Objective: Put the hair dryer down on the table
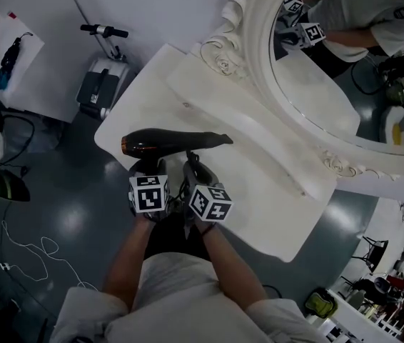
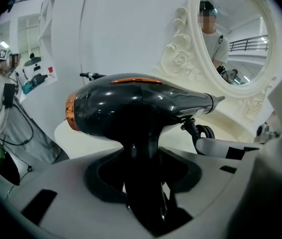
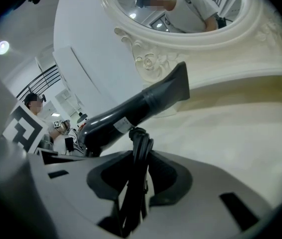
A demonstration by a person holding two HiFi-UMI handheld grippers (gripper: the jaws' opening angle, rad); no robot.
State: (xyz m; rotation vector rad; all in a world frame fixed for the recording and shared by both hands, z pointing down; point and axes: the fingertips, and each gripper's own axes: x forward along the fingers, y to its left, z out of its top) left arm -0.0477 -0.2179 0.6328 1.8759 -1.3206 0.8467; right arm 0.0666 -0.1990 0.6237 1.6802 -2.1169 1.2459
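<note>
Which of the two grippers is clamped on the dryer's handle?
The left gripper: its jaws pinch the hair dryer by its handle. The right gripper grips only the bundled cord.

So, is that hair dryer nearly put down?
Done: the glossy black hair dryer hangs over the white dressing table. In hand: the left gripper clamps its handle, the right gripper its bundled black cord. Remaining: lowering it onto the tabletop and letting go.
</note>
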